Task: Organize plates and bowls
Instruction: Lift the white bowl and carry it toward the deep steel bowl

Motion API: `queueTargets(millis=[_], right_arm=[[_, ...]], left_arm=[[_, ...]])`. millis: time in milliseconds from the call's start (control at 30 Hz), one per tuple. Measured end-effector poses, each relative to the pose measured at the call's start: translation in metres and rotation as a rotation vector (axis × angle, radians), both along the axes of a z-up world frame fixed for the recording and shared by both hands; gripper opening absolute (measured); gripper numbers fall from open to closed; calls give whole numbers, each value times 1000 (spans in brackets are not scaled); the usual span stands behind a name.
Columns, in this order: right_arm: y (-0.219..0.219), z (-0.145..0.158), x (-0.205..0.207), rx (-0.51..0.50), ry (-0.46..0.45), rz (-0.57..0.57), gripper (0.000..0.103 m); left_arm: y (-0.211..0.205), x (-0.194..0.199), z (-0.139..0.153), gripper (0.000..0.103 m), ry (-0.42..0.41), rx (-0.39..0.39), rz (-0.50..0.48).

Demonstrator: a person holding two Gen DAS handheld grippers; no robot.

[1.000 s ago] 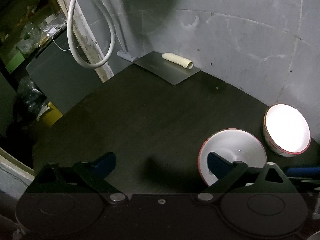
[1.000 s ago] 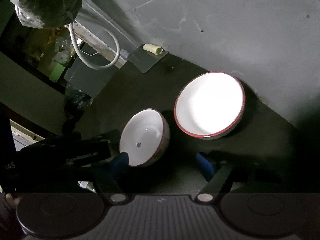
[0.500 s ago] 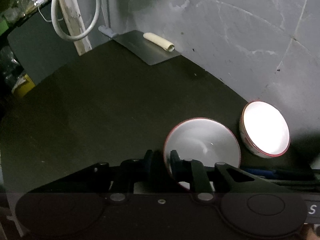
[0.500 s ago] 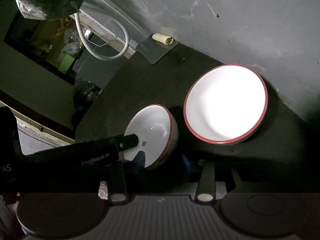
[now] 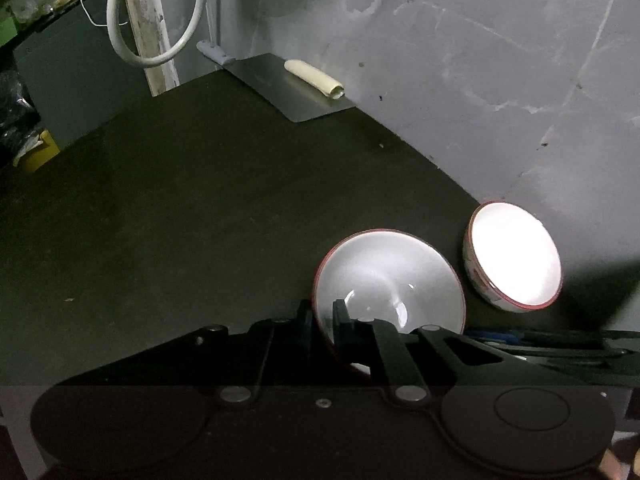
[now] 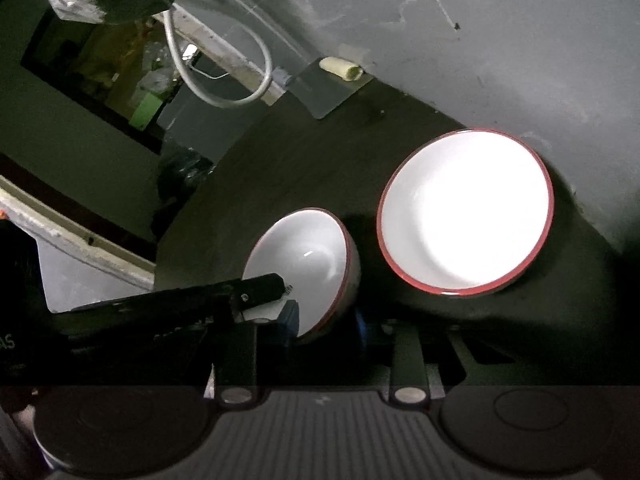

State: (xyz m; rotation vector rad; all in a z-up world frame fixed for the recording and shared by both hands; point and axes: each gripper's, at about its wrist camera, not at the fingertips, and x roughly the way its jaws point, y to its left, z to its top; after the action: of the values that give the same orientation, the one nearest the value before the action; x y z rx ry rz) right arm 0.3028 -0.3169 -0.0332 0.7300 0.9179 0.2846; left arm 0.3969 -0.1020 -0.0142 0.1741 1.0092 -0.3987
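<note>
Two white bowls with red rims sit on a dark table. The smaller bowl (image 5: 390, 276) (image 6: 308, 260) is tilted. My left gripper (image 5: 322, 320) is shut on its near-left rim, one finger inside and one outside. My right gripper (image 6: 326, 320) is shut on its near rim too, with the wall between the blue pads. The left gripper's arm (image 6: 180, 300) reaches into the bowl from the left in the right wrist view. The larger bowl (image 5: 516, 256) (image 6: 466, 210) stands upright by the wall, brightly lit, just right of the smaller one.
A grey wall (image 5: 480, 60) runs behind the table. A metal sheet (image 5: 288, 88) with a pale roll (image 5: 314, 78) on it lies at the far corner. A white hose (image 5: 156, 56) loops by a post. The table's left edge (image 5: 60, 148) drops to clutter.
The left gripper closed on the smaller bowl's rim, then the right gripper closed on it as well. The bowl has tipped up a little.
</note>
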Motion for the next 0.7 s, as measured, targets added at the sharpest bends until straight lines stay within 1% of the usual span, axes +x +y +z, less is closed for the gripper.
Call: queueTargets(millis=[200,333,400,600,700], right_arm=[[6,16,-16,-29,-77,17,33],[7,30,-33,-39,-119,21,32],[8,36,-43,-49,-138,18,32],[12,59,-83,-97,-183,-16,32],[16,69,-103,-119,-190,-36,32]], left_arm=[[7,-16,16,10,-56,-27,-5],[11,-34,28,10,-98,-25,-30],[13,-43,33,10,-115,-36,-43],[21,-74,48,10,-143,-92,-80],[23,-90,53,10,-153,-112,-106]])
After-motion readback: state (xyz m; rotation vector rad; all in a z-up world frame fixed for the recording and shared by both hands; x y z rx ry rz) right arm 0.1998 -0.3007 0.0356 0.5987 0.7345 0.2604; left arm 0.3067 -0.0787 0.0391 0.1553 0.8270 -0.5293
